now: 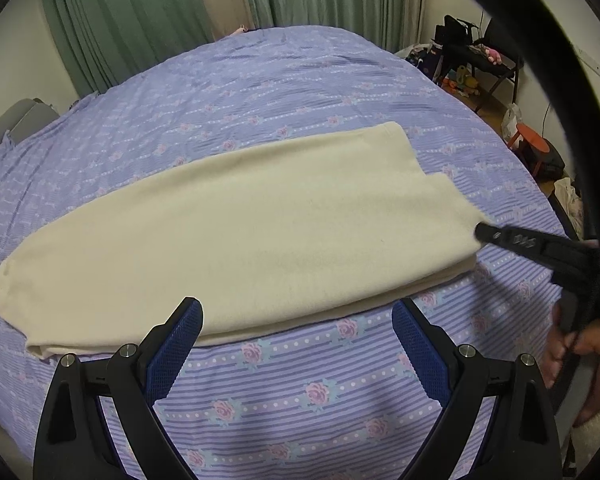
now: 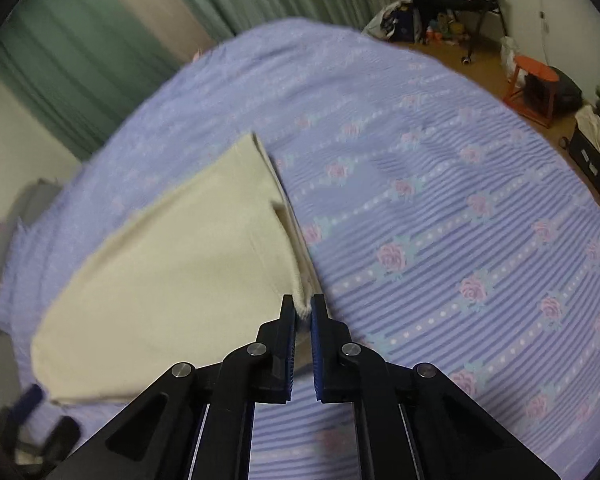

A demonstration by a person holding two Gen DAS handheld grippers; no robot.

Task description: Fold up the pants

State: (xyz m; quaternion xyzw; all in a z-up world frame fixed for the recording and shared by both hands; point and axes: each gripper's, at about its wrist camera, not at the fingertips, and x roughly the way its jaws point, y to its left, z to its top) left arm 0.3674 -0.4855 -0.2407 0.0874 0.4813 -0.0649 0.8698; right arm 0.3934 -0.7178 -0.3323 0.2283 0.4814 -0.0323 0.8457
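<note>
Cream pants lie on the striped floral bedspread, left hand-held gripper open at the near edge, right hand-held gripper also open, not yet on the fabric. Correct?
Not quite. The right hand-held gripper is shut on an edge of the cream pants, pinching the fabric between its pads; the right wrist view shows it. The rest holds: pants on the striped floral bedspread, left hand-held gripper open at the near edge.

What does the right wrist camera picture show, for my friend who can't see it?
The right gripper pinches a corner of cream pants lying folded on a purple flowered bedspread. Green curtains hang behind.
</note>
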